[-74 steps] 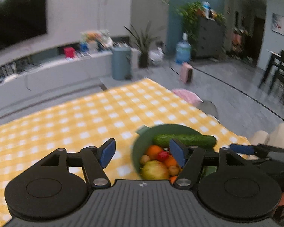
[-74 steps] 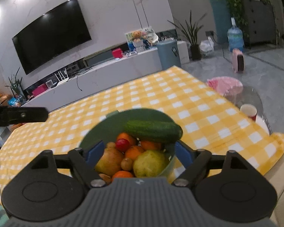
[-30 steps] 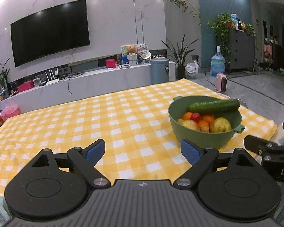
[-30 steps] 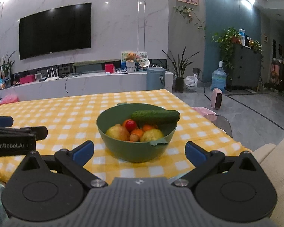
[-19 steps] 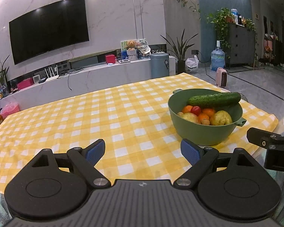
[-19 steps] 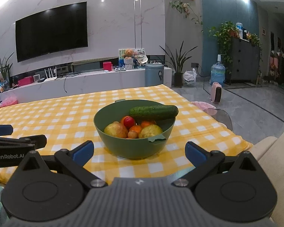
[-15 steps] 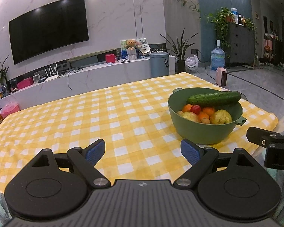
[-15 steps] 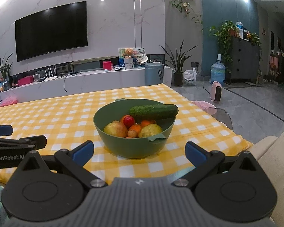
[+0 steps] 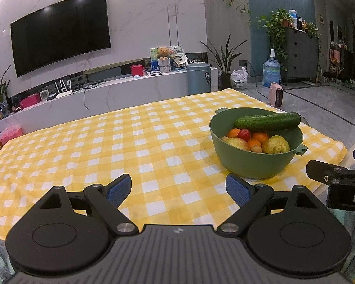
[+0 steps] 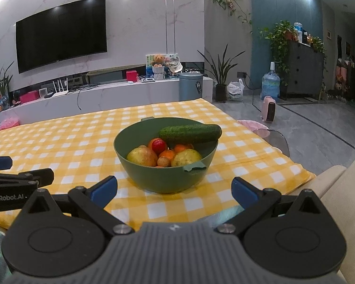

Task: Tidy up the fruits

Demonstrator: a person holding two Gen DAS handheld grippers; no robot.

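Note:
A green bowl stands on the yellow checked tablecloth, near its right front corner. A cucumber lies across the bowl's rim. Inside are two yellowish pears, oranges, a small red fruit and a small brown one. My left gripper is open and empty, low at the table's front edge, left of the bowl. My right gripper is open and empty, just in front of the bowl.
Beyond the table runs a long white media bench under a wall TV. A blue-grey bin, potted plants, a water bottle and a pink heater stand on the floor to the right. A beige cushion lies at right.
Both grippers pulled back from over the bowl 2.5 s ago to low at the table's front edge. In the last half second almost nothing moved.

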